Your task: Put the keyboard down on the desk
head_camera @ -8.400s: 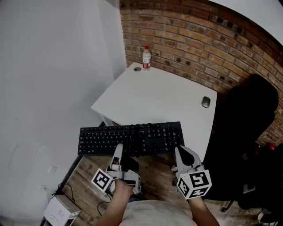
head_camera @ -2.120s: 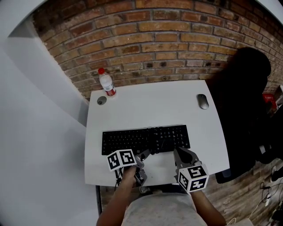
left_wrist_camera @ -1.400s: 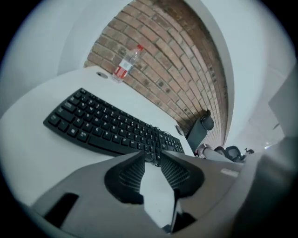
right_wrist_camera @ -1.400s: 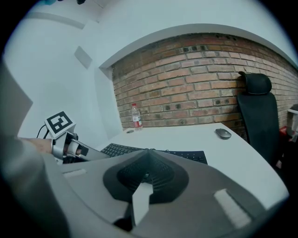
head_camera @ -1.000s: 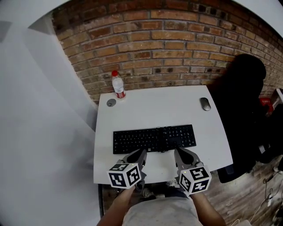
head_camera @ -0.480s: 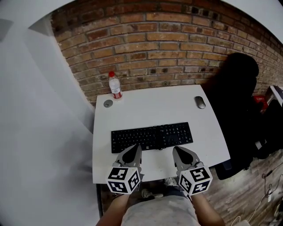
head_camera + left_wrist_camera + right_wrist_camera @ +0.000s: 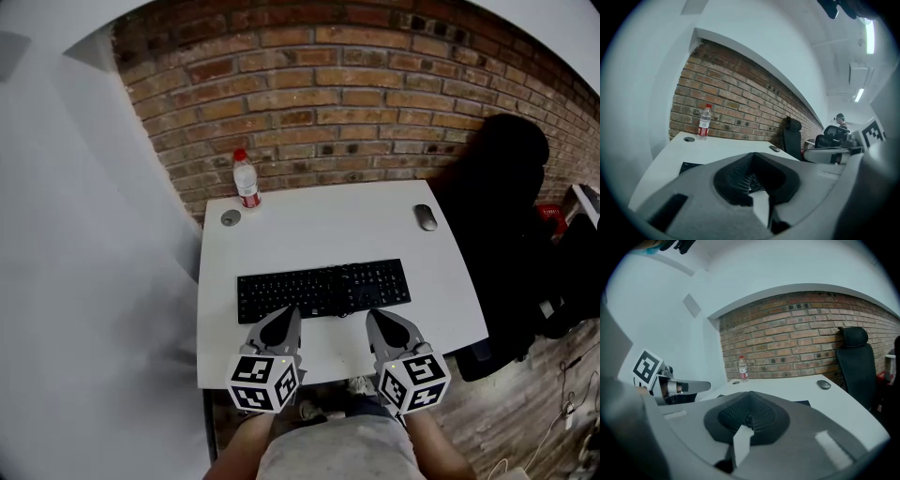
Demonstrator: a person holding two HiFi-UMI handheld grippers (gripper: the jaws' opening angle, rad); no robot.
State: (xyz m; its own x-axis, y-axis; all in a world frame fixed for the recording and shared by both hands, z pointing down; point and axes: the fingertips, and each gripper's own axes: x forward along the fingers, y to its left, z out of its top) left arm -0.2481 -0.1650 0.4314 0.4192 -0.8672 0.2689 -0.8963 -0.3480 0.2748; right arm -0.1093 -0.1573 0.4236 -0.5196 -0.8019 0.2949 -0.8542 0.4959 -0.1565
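Head view shows the whole keyboard (image 7: 323, 291) on the desk (image 7: 328, 225). The left gripper (image 7: 282, 321) and right gripper (image 7: 382, 322), pressed together and empty, largely hide it in their own views.

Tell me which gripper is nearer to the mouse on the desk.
Right. The right gripper is near the desk's front edge, diagonally left of the mouse at the back right; the left gripper is even farther left.

Nothing is reading legibly: the red label on the water bottle (image 7: 246, 180) and the key legends on the keyboard (image 7: 323, 289) are showing too small.
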